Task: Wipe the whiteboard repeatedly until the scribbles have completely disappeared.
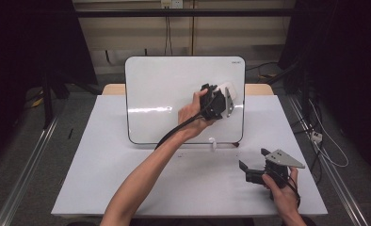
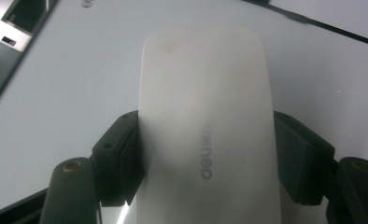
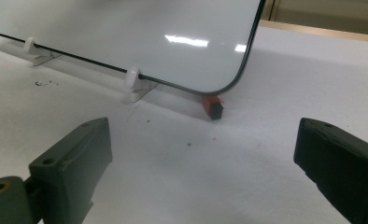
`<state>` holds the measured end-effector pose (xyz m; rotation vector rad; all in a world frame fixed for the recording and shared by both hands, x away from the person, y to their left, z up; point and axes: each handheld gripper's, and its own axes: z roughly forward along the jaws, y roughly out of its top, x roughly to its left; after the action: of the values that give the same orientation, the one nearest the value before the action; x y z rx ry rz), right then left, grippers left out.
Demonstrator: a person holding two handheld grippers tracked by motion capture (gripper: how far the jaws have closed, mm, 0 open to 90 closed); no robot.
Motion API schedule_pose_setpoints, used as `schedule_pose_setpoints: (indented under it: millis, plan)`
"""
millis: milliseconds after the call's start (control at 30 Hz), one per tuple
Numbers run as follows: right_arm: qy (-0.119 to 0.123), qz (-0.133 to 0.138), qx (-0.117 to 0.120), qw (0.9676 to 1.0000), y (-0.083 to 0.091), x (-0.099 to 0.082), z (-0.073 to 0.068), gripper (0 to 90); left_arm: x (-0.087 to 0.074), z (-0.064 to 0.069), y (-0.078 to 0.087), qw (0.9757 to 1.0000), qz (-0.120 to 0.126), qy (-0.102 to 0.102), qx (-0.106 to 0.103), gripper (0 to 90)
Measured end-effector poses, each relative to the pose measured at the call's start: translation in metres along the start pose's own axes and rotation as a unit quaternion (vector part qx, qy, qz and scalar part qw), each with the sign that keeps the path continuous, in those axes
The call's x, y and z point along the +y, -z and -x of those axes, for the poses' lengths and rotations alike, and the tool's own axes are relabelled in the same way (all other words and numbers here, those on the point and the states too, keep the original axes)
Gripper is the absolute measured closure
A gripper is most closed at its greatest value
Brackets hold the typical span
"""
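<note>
Eraser (image 2: 205, 126) clamped in left hand-held gripper (image 2: 205, 158), against whiteboard (image 1: 165, 89)

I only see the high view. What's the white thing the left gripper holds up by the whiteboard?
Observer: A smooth white eraser with grey lettering, pinched between the left gripper's pads.
Operator: Is the right gripper holding anything?
Observer: No, the right gripper is open, with bare table between its jaws.
Operator: What's ahead of it?
Observer: A small red-and-black piece under the whiteboard's corner.
</note>
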<state>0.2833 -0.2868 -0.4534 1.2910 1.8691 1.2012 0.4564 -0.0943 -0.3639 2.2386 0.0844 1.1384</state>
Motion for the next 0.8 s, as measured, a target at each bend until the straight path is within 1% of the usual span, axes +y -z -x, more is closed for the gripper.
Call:
schedule_pose_setpoints:
  millis: [67, 100, 133, 167, 233, 267, 300, 333, 367, 433, 467, 533, 567, 633, 733, 767, 800]
  plan:
    - [0.0, -0.001, 0.0, 1.0, 0.0, 0.0, 0.0, 4.5, -0.003, 0.005, 0.002, 0.9999, 0.001, -0.003, -0.011, 31.1]
    - [-0.003, -0.003, 0.0, 1.0, 0.0, 0.0, -0.001, 4.5, -0.004, 0.007, 0.003, 0.9999, 0.005, 0.002, -0.012, 31.1]
    - [-0.003, -0.003, 0.0, 1.0, 0.0, 0.0, 0.0, 4.5, -0.005, 0.007, 0.003, 0.9997, 0.01, 0.014, -0.016, 31.1]
    - [0.001, -0.001, -0.001, 1.0, 0.0, 0.0, 0.0, 4.5, -0.006, 0.005, 0.004, 0.9994, 0.01, 0.023, -0.024, 31.2]
    - [0.0, -0.001, -0.002, 1.0, 0.0, 0.0, 0.0, 4.5, -0.007, 0.004, 0.004, 0.9988, 0.014, 0.035, -0.029, 31.2]
    - [0.0, -0.001, -0.002, 1.0, 0.0, 0.0, 0.0, 4.5, -0.007, 0.003, 0.005, 0.9982, 0.018, 0.045, -0.035, 31.2]
    - [0.0, 0.0, -0.003, 1.0, 0.0, 0.0, 0.0, 4.5, -0.007, 0.002, 0.006, 0.9973, 0.021, 0.056, -0.041, 31.2]
    - [0.0, -0.001, -0.003, 1.0, 0.0, 0.0, 0.0, 4.5, -0.009, 0.0, 0.006, 0.9959, 0.028, 0.071, -0.048, 31.2]
    - [0.0, 0.0, -0.004, 1.0, 0.0, 0.0, 0.0, 4.5, -0.01, -0.001, 0.007, 0.9946, 0.033, 0.082, -0.054, 31.2]
    - [-0.002, -0.001, -0.004, 1.0, 0.001, 0.001, -0.001, 4.5, -0.013, -0.001, 0.009, 0.9935, 0.038, 0.088, -0.061, 31.2]
    - [-0.003, -0.001, -0.005, 1.0, 0.0, 0.001, -0.001, 4.5, -0.014, 0.0, 0.01, 0.9935, 0.039, 0.088, -0.061, 31.2]
    - [-0.003, -0.003, -0.005, 1.0, 0.0, 0.001, -0.002, 4.5, -0.016, -0.001, 0.015, 0.9921, 0.052, 0.092, -0.067, 31.2]
    - [-0.003, -0.003, -0.006, 1.0, 0.0, 0.002, -0.002, 4.5, -0.017, -0.001, 0.018, 0.9912, 0.058, 0.098, -0.067, 31.2]
    - [0.0, -0.002, -0.007, 1.0, -0.002, 0.002, -0.002, 4.5, -0.019, -0.002, 0.025, 0.9905, 0.065, 0.1, -0.068, 31.2]
    - [-0.001, -0.005, -0.006, 1.0, -0.003, 0.001, -0.002, 4.5, -0.024, -0.002, 0.033, 0.99, 0.065, 0.107, -0.064, 31.2]
    - [0.001, -0.005, -0.006, 1.0, -0.002, 0.001, -0.002, 4.5, -0.027, -0.002, 0.035, 0.9891, 0.067, 0.113, -0.066, 31.2]
    - [0.003, -0.003, -0.007, 1.0, -0.002, 0.001, -0.002, 4.5, -0.03, -0.002, 0.038, 0.9889, 0.067, 0.117, -0.064, 31.2]
